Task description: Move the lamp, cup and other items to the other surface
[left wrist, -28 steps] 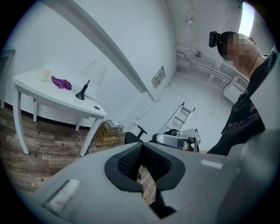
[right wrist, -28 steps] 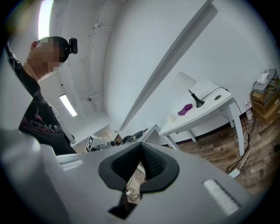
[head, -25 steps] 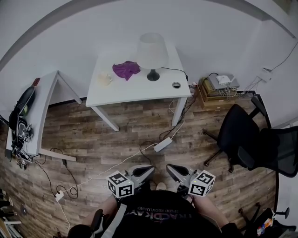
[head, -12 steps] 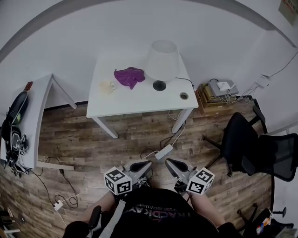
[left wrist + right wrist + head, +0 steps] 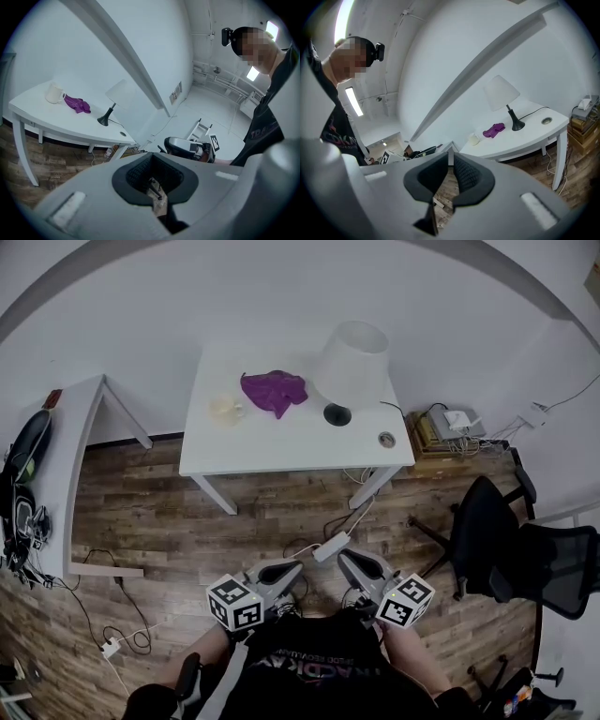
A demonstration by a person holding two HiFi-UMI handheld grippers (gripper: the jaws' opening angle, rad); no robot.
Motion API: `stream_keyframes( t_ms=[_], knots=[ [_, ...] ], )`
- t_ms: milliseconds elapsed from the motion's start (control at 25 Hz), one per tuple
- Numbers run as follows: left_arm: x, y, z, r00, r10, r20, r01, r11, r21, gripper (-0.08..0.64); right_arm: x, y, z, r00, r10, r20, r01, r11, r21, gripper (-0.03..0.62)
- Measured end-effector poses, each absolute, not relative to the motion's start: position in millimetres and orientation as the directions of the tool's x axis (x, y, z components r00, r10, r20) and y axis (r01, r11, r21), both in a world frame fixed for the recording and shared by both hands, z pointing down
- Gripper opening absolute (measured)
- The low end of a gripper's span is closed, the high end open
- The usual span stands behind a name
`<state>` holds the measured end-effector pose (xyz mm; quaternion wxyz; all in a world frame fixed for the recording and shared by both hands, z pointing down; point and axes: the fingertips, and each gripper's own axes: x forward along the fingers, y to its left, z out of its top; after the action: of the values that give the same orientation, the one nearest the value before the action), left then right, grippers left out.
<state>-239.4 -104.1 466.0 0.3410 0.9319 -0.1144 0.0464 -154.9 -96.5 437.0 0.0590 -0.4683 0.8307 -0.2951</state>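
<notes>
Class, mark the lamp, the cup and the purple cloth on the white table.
lamp (image 5: pixel 352 360), head view, on its shade.
cup (image 5: pixel 225 410), head view, on its body.
purple cloth (image 5: pixel 274 391), head view, on its middle.

Lamp: white cone shade, thin dark stem, round black base. It stands upright on the white surface, right of centre and nearer the back edge than the front. Black cord runs from the base toward the right edge.

Cloth: purple, crumpled in a loose heap, approx. mid-surface toward the back edge, just left of the lamp. It's apart from the base per the left gripper view.

Cup: pale cream mug, upright, near the left edge and left of the cloth w/ a small gap. Handle seems to face the cloth. Can't tell if anything's inside.

All 3 sit in a rough row, left to right: cup, cloth, lamp.
</notes>
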Motion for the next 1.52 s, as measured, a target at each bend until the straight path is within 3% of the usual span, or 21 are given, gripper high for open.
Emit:
stream_keyframes(
  t_ms=[480,1000,1280,1520],
  knots=[
    [-215,-145,464,0.906,-0.383,0.179,-0.406,-0.670,0.621,0.002,-91,-175,445,-0.608,-0.760,0.229,-0.764,0.481,-0.431,0.061],
    [-119,-155,474,0.753,-0.600,0.270,-0.612,-0.490,0.620,0.002,19,-291,488,-0.700,-0.635,0.325,-0.712,0.652,-0.260,0.092],
    [-123,-138,484,0.623,-0.706,0.339,-0.712,-0.331,0.619,0.003,36,-359,518,-0.683,-0.631,0.367,-0.717,0.676,-0.173,0.127],
    [-133,-135,484,0.574,-0.736,0.359,-0.742,-0.281,0.609,0.002,38,-408,537,-0.639,-0.658,0.398,-0.749,0.650,-0.129,0.146]
  ],
)
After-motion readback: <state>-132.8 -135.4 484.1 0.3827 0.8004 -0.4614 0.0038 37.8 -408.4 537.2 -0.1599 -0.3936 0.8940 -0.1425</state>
